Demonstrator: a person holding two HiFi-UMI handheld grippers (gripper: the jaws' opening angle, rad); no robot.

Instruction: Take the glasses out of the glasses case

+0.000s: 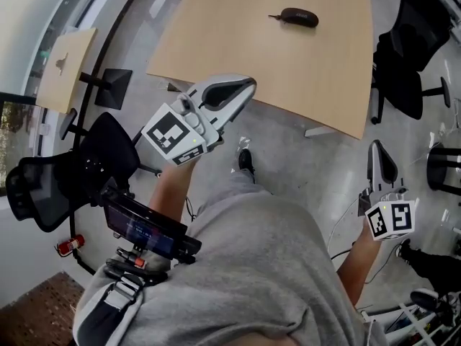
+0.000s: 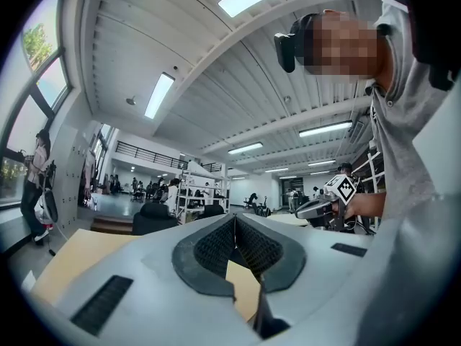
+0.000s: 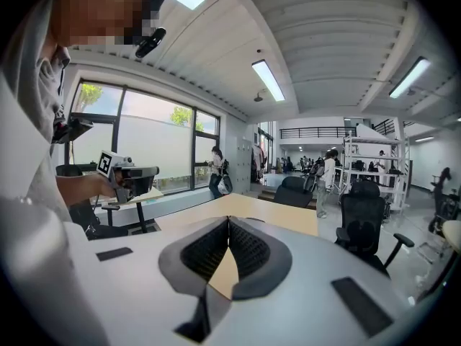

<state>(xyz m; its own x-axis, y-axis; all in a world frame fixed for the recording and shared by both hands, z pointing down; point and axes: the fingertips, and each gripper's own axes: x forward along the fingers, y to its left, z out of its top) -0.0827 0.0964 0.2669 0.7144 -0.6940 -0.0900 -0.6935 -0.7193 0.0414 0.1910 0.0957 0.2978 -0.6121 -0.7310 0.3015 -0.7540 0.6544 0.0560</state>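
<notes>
Holding left gripper (image 1: 247, 86) mid-frame and right gripper (image 1: 376, 150) lower right, both pressed together and empty, well apart from glasses case (image 1: 299, 16) lying upper right on table (image 1: 230, 42).

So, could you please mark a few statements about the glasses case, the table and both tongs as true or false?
1. The glasses case lies on the wooden table. True.
2. The left tongs grip the case. False: they are shut on nothing, and the case lies apart from them.
3. The right tongs are shut and empty. True.
4. Glasses lie beside the case. False: only the case is on the table.
</notes>
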